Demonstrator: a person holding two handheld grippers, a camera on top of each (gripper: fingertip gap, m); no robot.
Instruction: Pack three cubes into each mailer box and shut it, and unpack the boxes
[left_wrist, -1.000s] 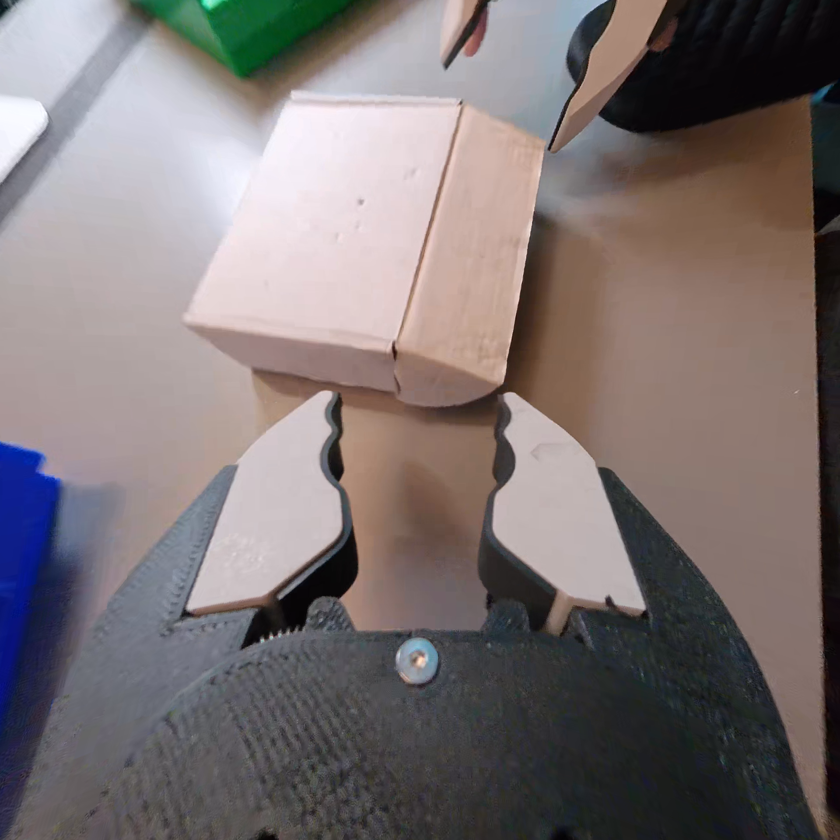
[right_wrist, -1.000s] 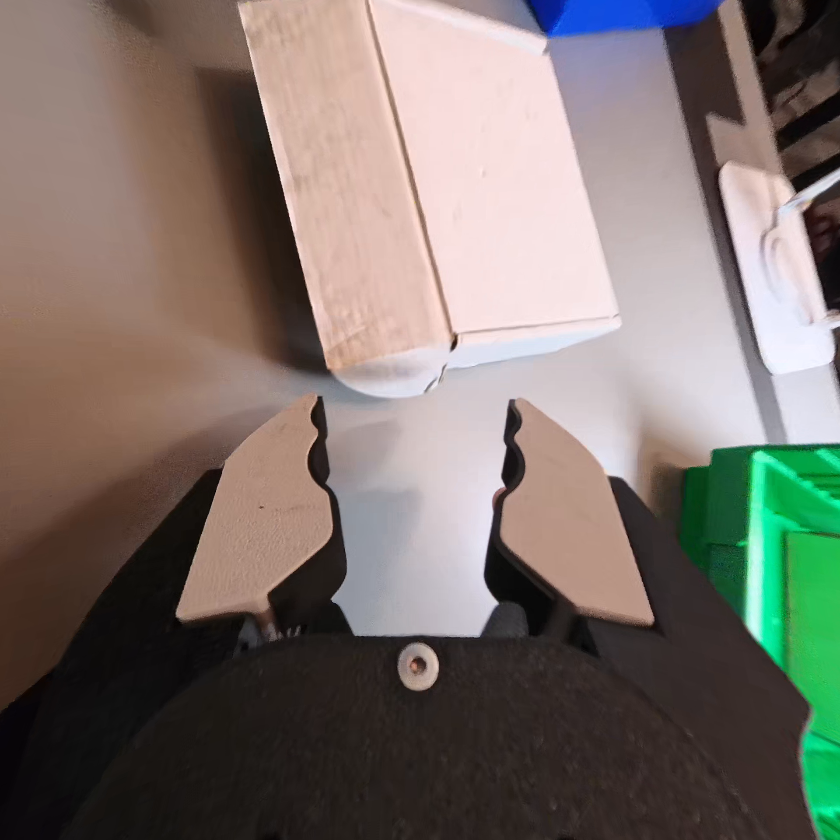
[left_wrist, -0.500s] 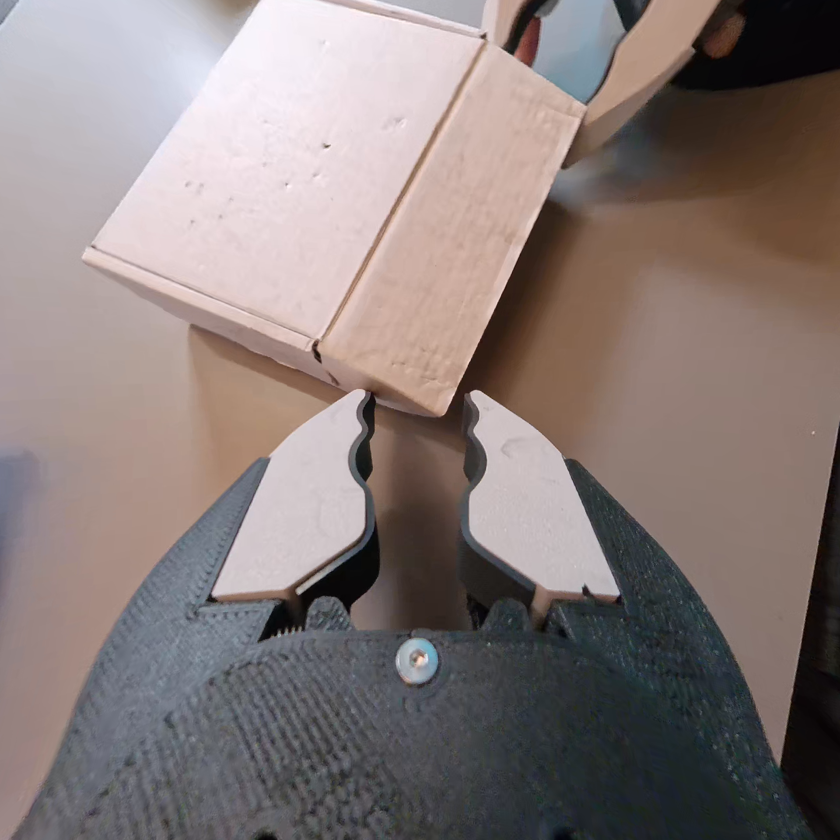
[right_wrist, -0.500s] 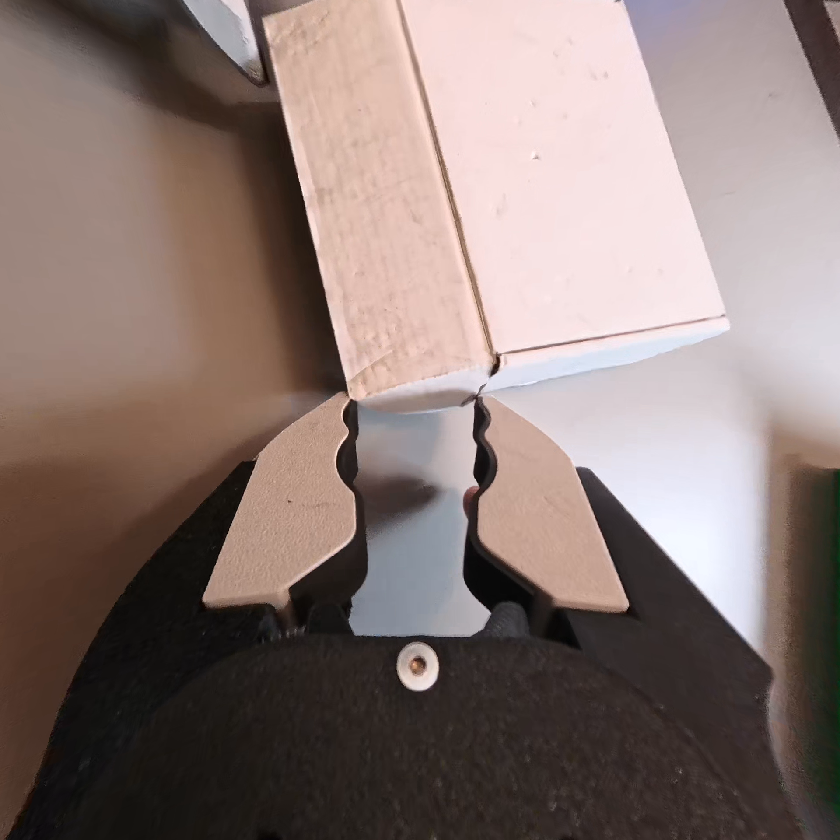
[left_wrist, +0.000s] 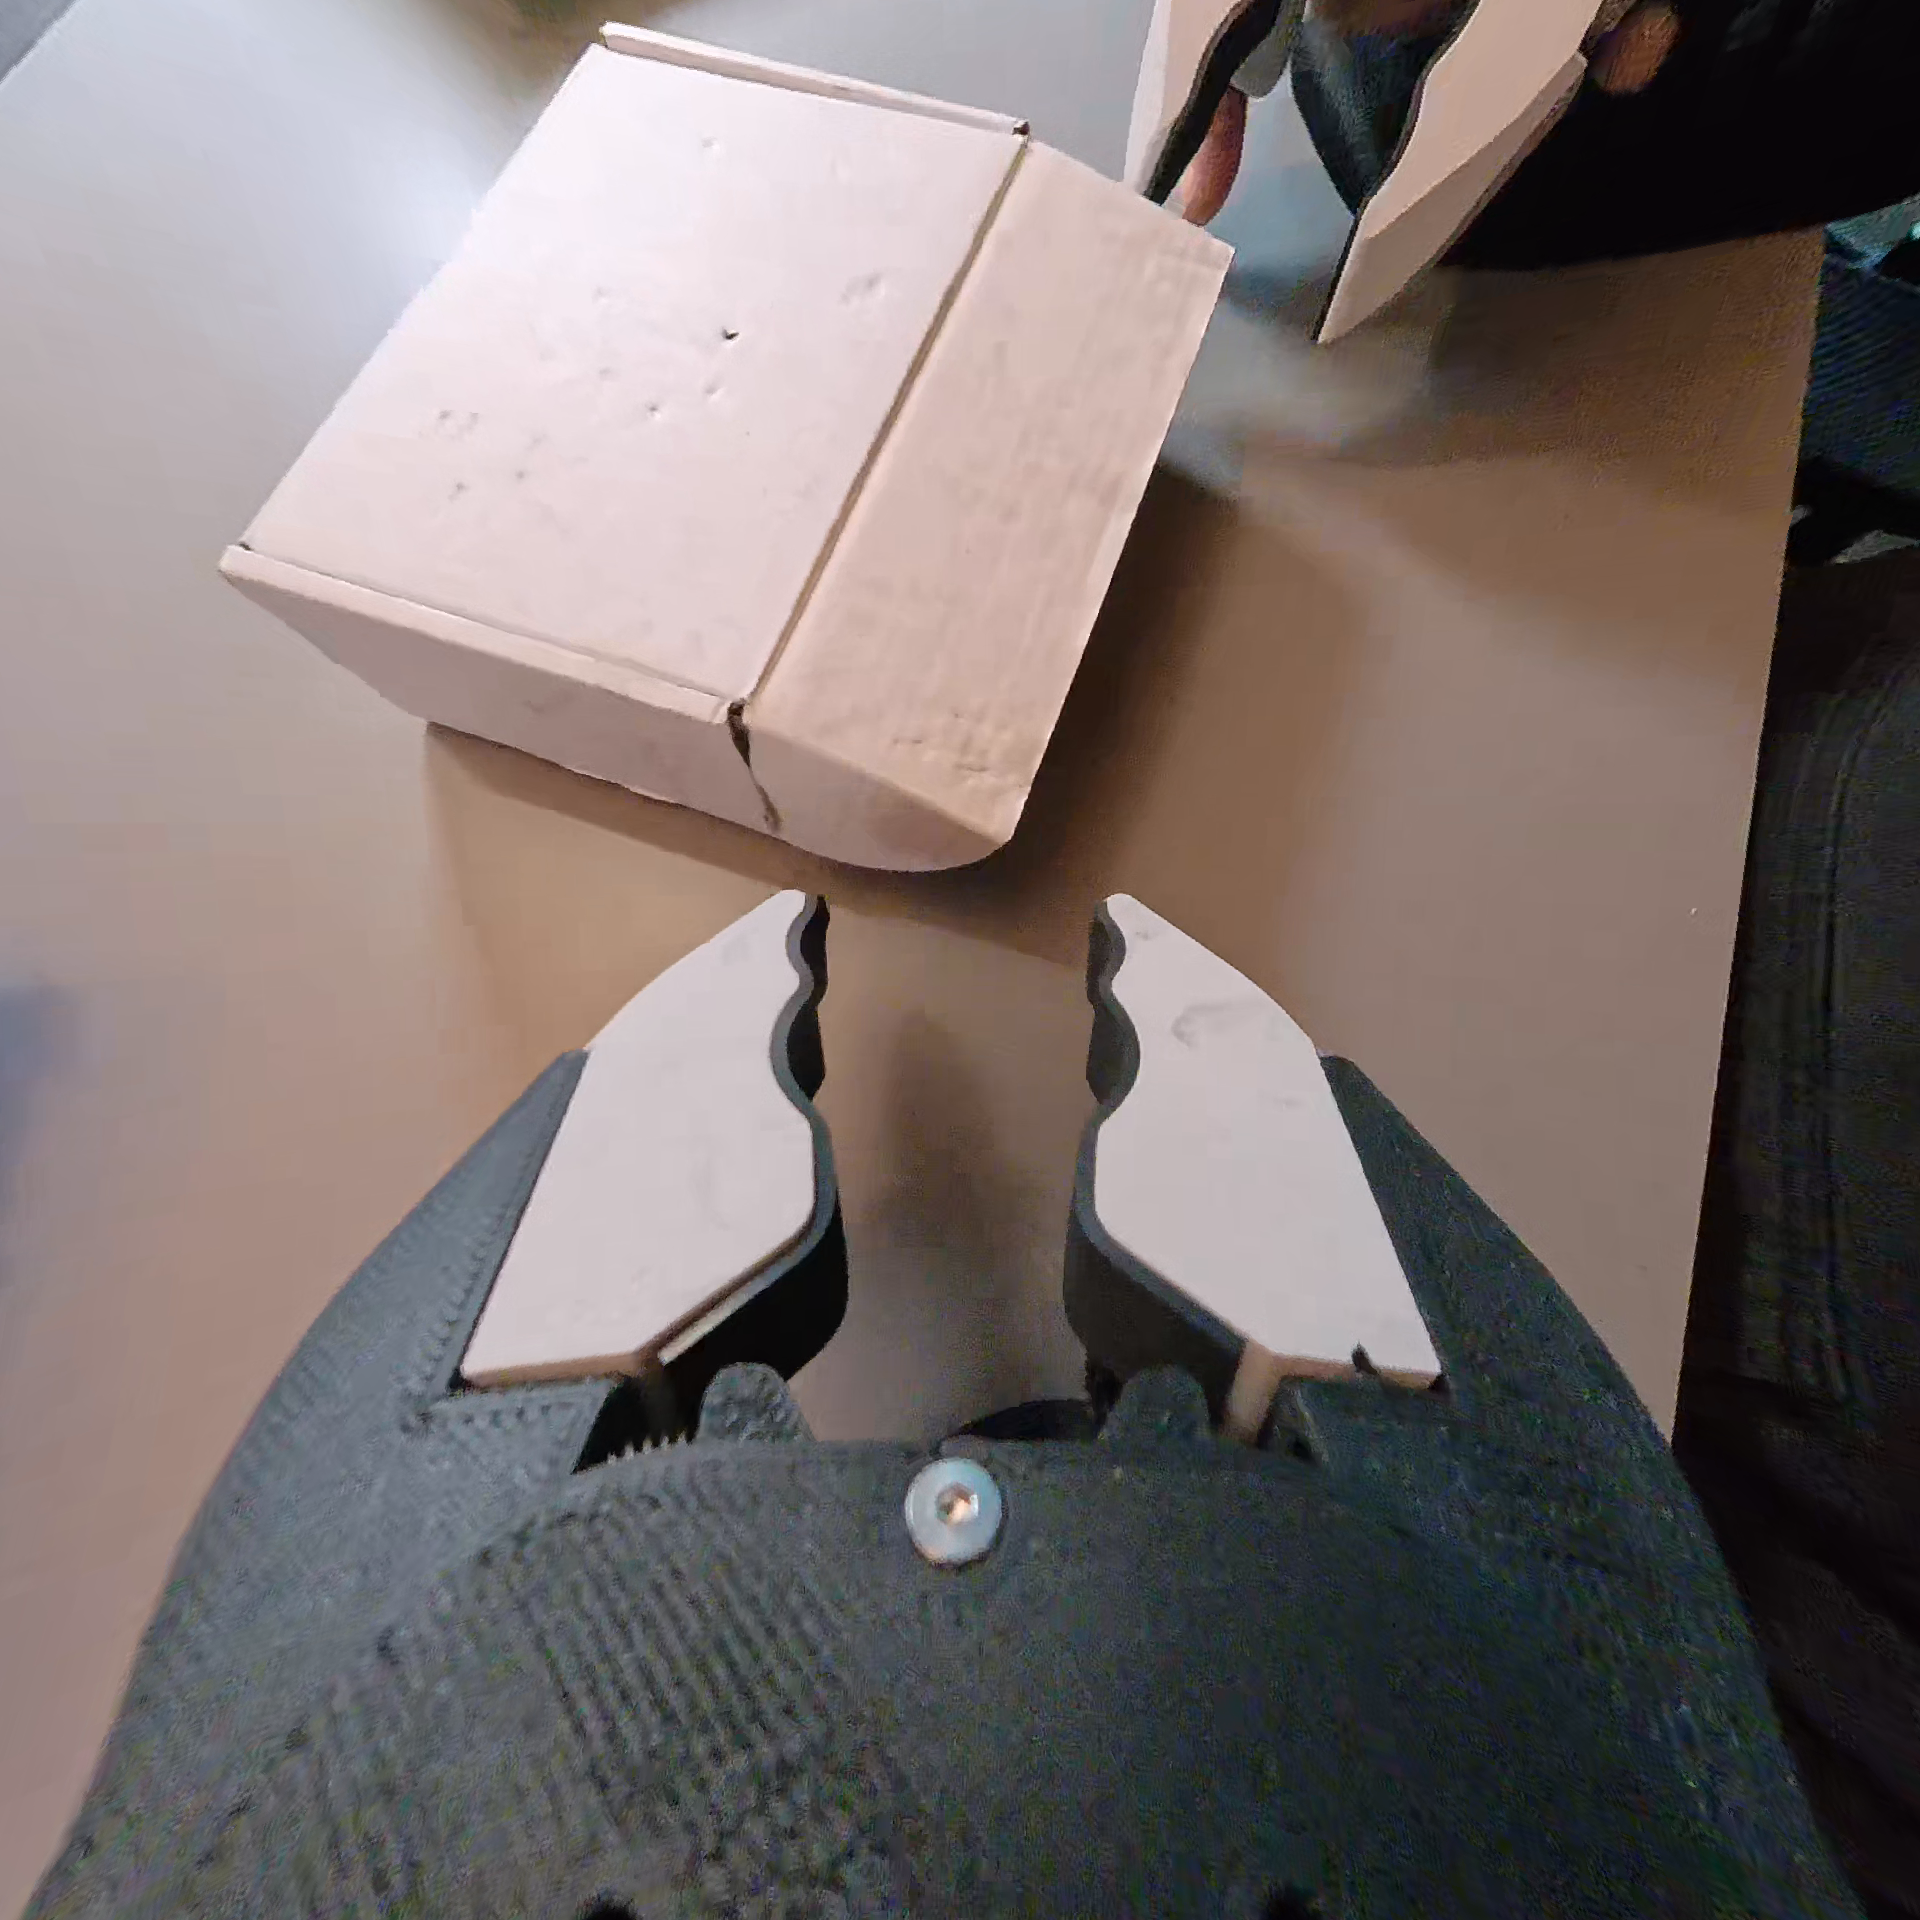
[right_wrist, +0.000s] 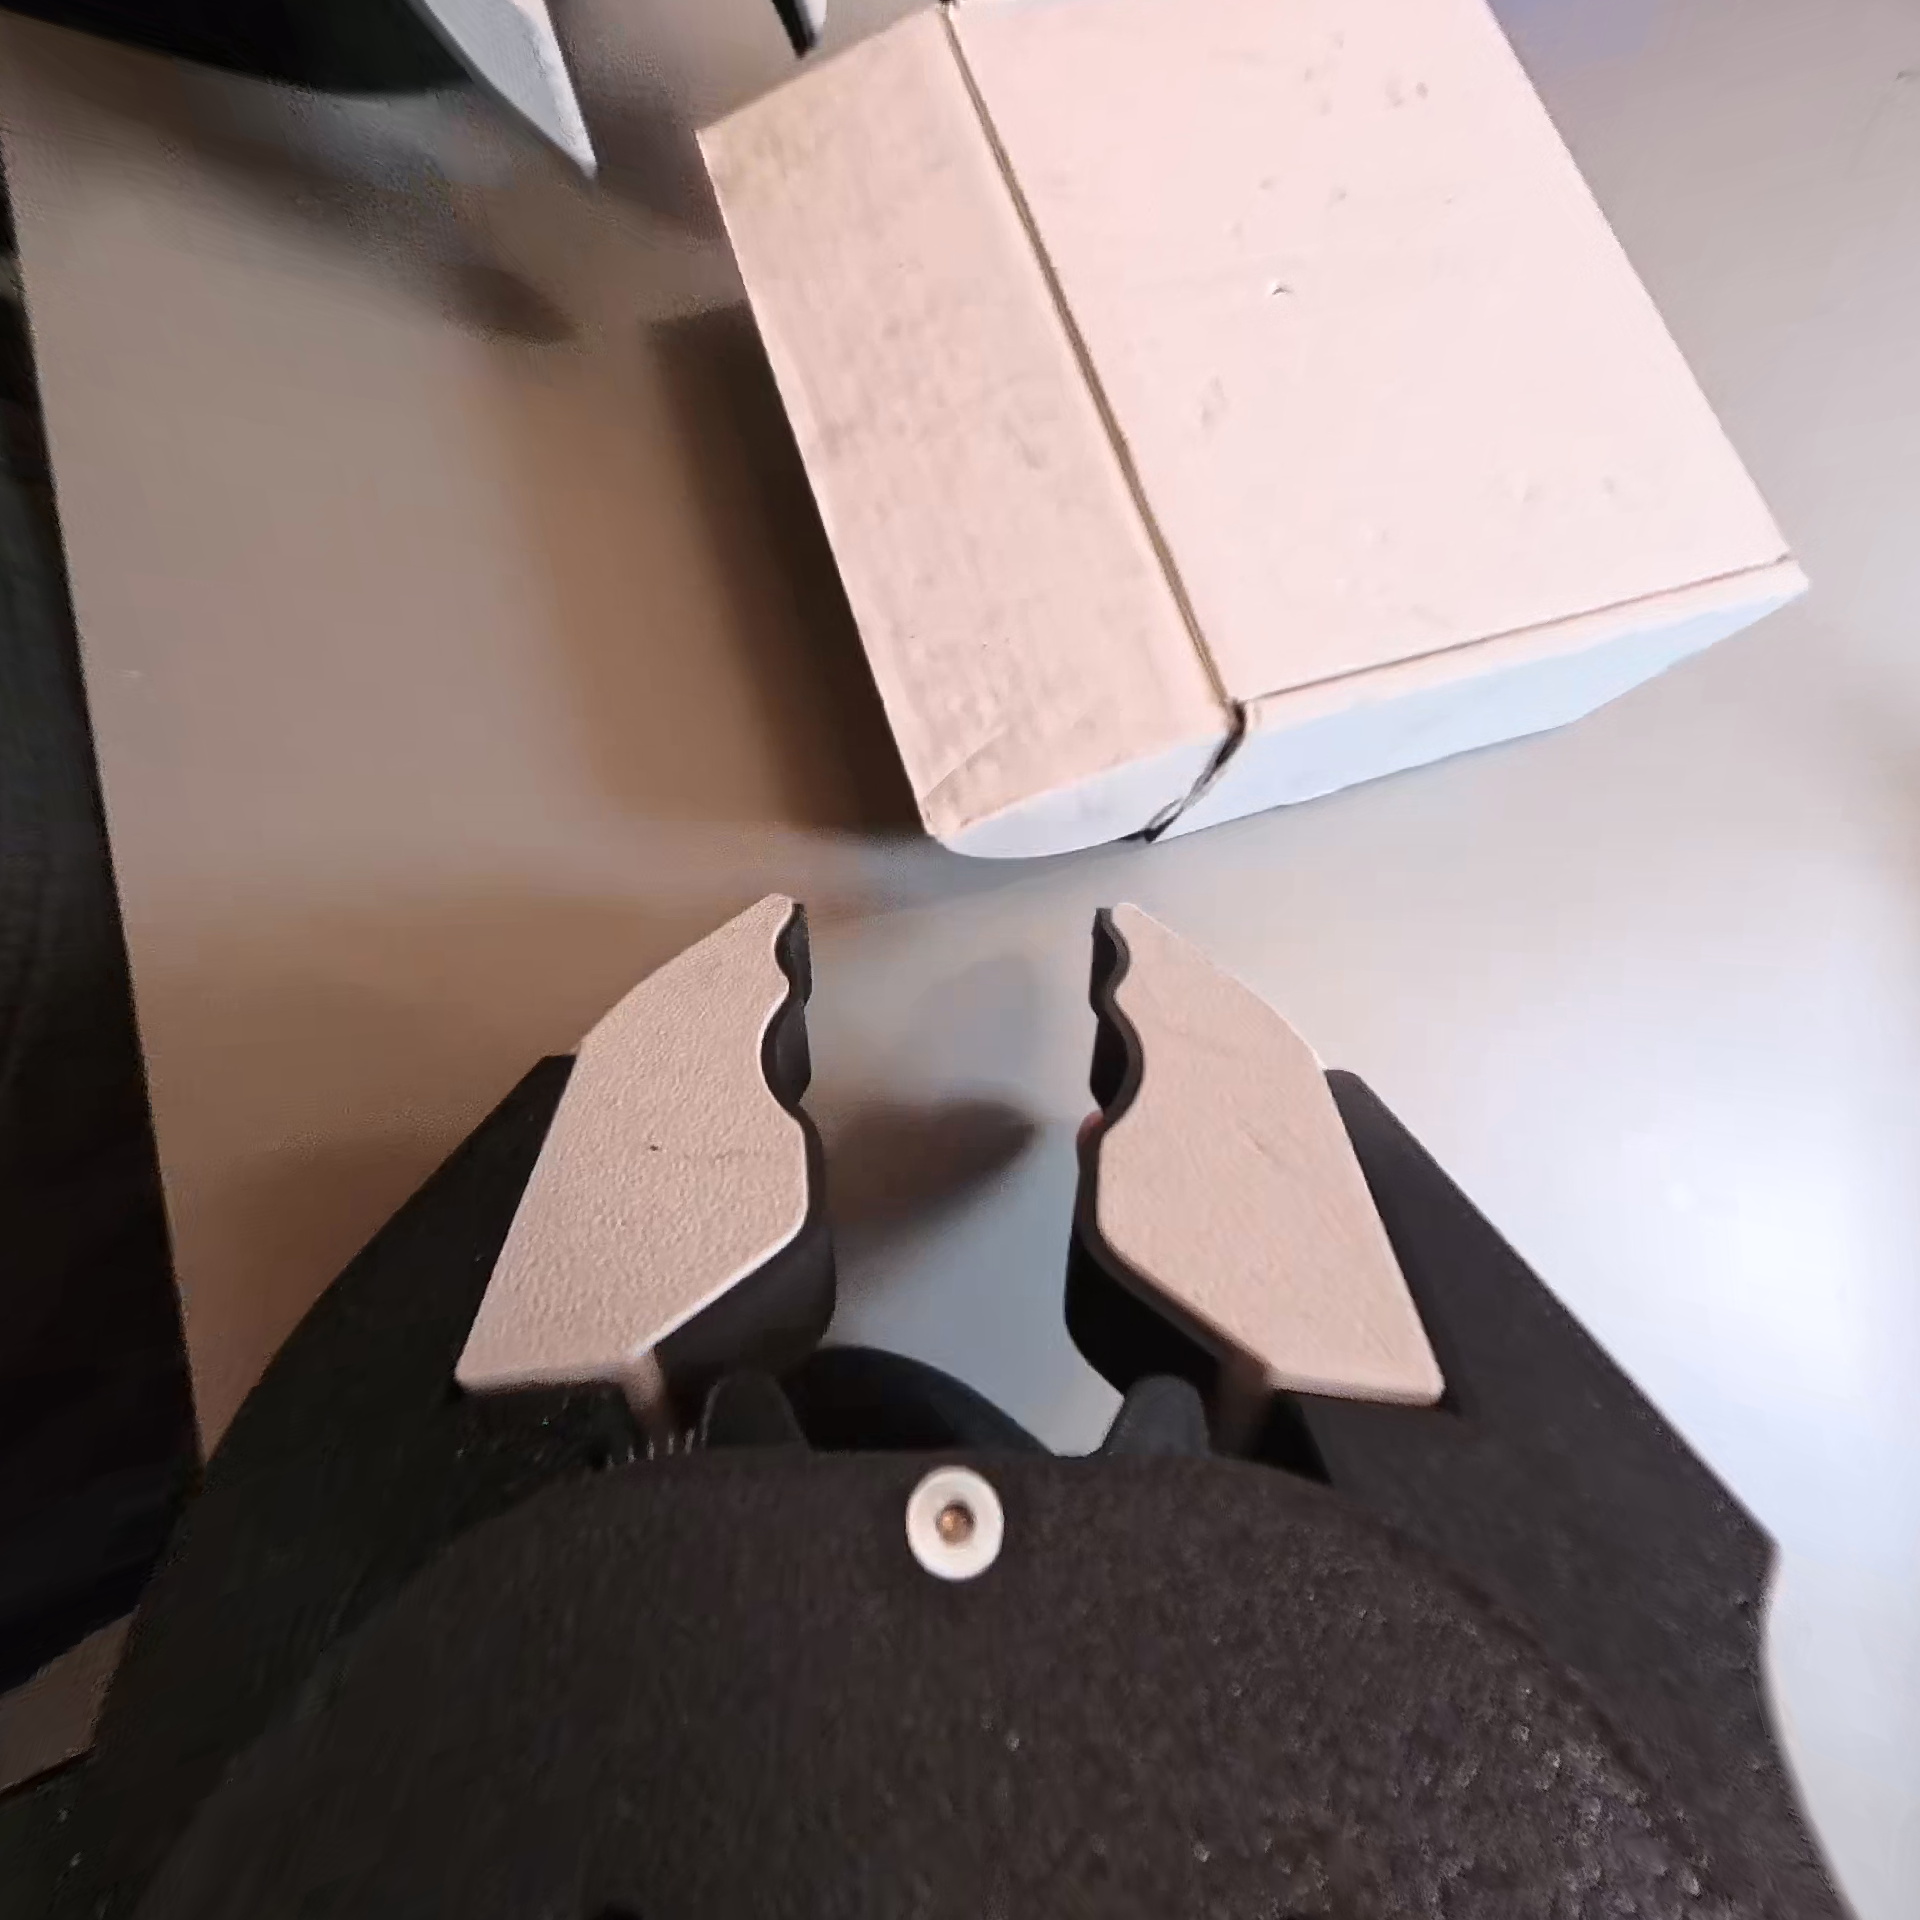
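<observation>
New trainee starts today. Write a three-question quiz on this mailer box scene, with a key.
1. True or false: the cardboard mailer box lies with its lid shut on the table.
2. Multiple choice: the left gripper is (A) clamped on the box flap, (B) open and just short of the box's near corner, (C) holding a cube.
3. Fill in: the right gripper is open and holds ____.

Key: 1 true. 2 B. 3 nothing; it hangs near the box's front flap corner without touching it.
</observation>
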